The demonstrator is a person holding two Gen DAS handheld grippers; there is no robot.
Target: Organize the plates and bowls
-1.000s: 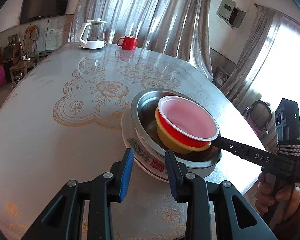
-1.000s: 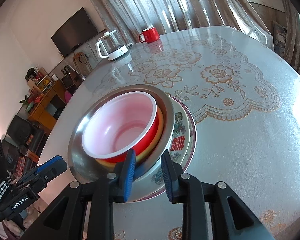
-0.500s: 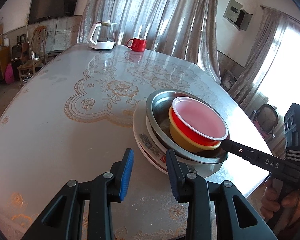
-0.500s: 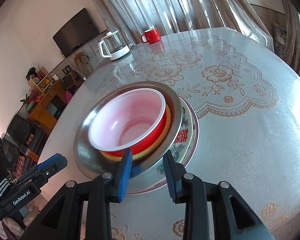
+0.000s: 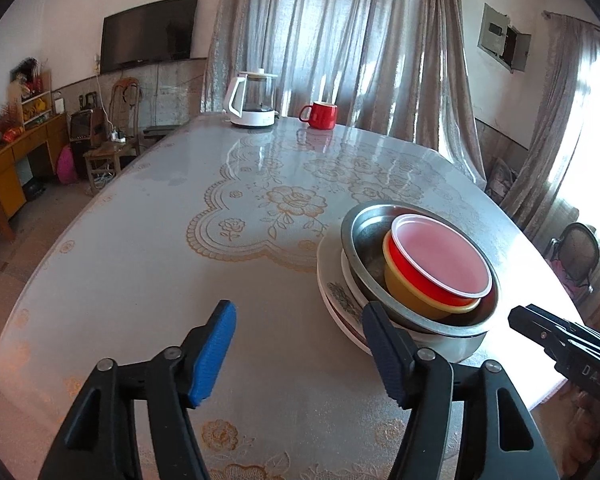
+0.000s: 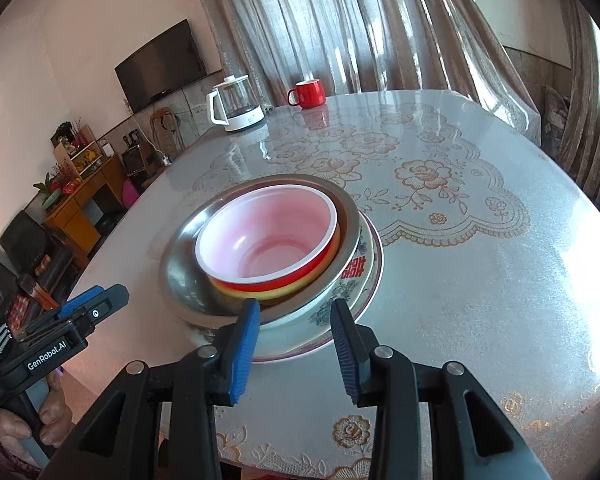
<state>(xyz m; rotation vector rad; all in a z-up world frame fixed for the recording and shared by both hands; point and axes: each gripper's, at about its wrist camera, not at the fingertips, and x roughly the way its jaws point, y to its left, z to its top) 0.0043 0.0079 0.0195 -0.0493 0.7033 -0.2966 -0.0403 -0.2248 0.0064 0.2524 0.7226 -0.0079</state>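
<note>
A stack stands near the table's edge: a red bowl nested in a yellow bowl, inside a steel bowl, on patterned plates. My left gripper is open and empty, left of the stack and clear of it. My right gripper is open and empty, just short of the stack's near rim. Each gripper shows in the other's view: the right one and the left one.
A white kettle and a red mug stand at the table's far end. The floral tablecloth covers the table. Chairs and a wooden desk stand beyond the table's left side.
Both grippers have opened wider and drawn back from the stack. The right gripper has let go of the steel bowl's rim. The stack has not moved.
</note>
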